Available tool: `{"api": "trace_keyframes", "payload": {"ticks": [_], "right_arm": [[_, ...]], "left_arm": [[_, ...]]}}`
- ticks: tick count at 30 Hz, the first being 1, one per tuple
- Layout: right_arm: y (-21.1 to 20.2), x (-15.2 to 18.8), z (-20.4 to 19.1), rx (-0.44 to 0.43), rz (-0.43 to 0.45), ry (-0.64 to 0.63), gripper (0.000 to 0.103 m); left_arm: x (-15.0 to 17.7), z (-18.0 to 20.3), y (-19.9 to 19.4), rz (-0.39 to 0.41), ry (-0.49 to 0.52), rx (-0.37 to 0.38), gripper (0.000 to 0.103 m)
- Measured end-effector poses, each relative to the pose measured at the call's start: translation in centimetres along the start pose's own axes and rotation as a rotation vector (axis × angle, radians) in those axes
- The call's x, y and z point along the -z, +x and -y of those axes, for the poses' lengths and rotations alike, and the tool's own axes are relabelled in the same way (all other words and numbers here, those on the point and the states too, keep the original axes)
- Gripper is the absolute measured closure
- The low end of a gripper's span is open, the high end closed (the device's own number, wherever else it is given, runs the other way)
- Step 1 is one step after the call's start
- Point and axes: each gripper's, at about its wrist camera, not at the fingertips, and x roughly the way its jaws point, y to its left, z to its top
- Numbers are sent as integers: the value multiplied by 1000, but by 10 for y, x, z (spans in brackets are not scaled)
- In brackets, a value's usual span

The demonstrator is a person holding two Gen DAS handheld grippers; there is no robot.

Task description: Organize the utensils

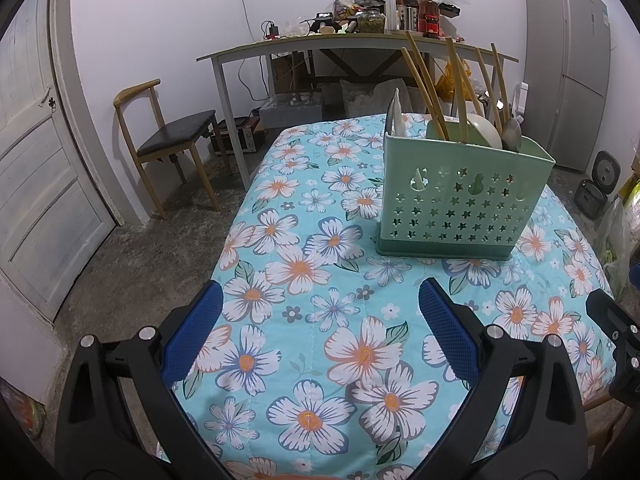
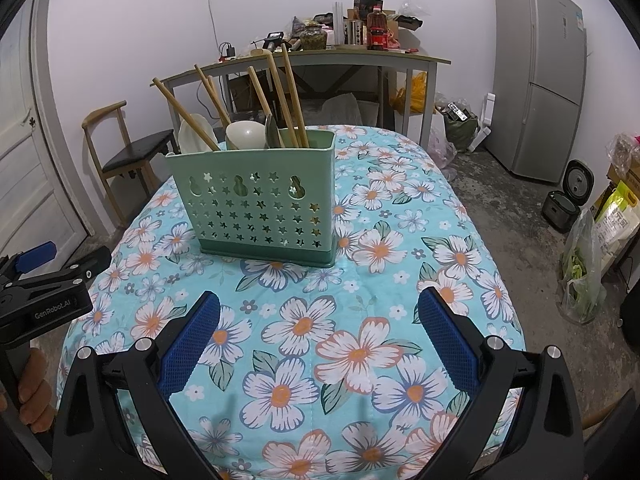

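A table under a floral cloth (image 1: 320, 264) fills the middle of the room, turquoise with white and orange blossoms. On it stands a mint-green utensil holder (image 2: 256, 208) punched with star-shaped holes, upright, well forward of both tools. Wooden chopsticks (image 2: 292, 96) lean out of its top at different angles, with pale spoons (image 2: 246, 134) and a metal spoon (image 1: 511, 134) tucked among them. The left gripper (image 1: 320, 320) hovers above the cloth with its blue pads spread wide and nothing between them. The right gripper (image 2: 320, 320) hangs the same way, jaws apart and empty, just beside its partner. A person's fingers (image 2: 34, 396) wrap the left tool's handle.
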Motion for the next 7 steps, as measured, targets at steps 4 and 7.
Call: {"api": "trace_keyframes", "payload": {"ticks": [4, 7], "right_arm": [[0, 0, 0, 1, 0, 0, 7], [0, 0, 0, 1, 0, 0, 7]], "left_arm": [[1, 0, 2, -2, 1, 3, 8], [1, 0, 1, -4, 0, 3, 8]]}}
